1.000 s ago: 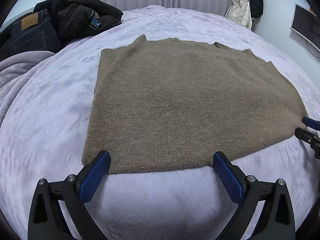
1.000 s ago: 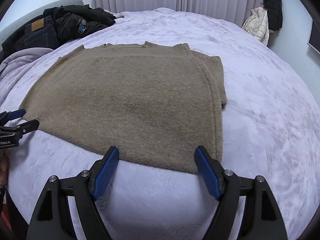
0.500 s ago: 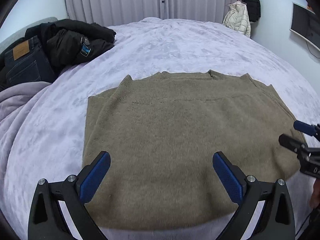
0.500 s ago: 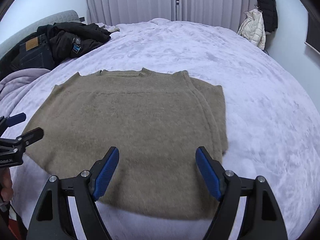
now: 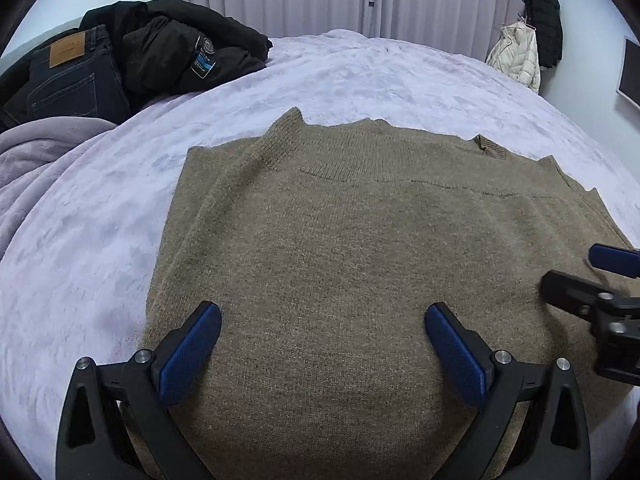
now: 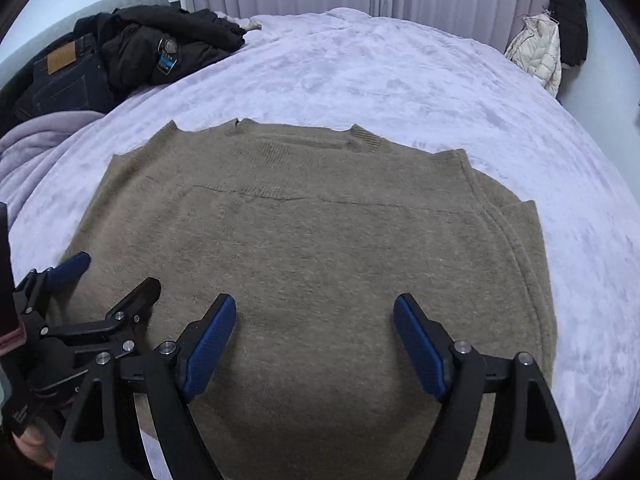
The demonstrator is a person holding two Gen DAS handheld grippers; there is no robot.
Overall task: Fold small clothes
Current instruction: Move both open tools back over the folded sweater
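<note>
Both tools wide, nothing between the pads. Left tool (image 5: pixel 323 354) and right tool (image 6: pixel 315 346) hang side by side over the near half of the brown knit sweater (image 5: pixel 380 248), pitched steeply down at it, close together. The left one shows at the left edge of the right wrist view, the right one at the right edge of the left wrist view.

Sweater lies flat on the bed (image 6: pixel 400 68), partly folded: sleeves look turned in, ribbed collar (image 6: pixel 360 138) on the far edge, hem toward the tools and mostly out of frame under them. Its wider run goes left to right across both views.

Key relation: the fabric extends ahead of the tools, collar edge farthest out. Left side edge (image 5: pixel 168 240) is nearer the left tool, right side edge (image 6: pixel 536 280) nearer the right one. So each tool takes its own side. I'd guess the next fold goes hem to collar or collar to hem, a two-corner pick either way.

Can't tell pad-to-knit clearance from these views.

Clothes pile (image 5: pixel 152 52) sits far left, well apart.
</note>
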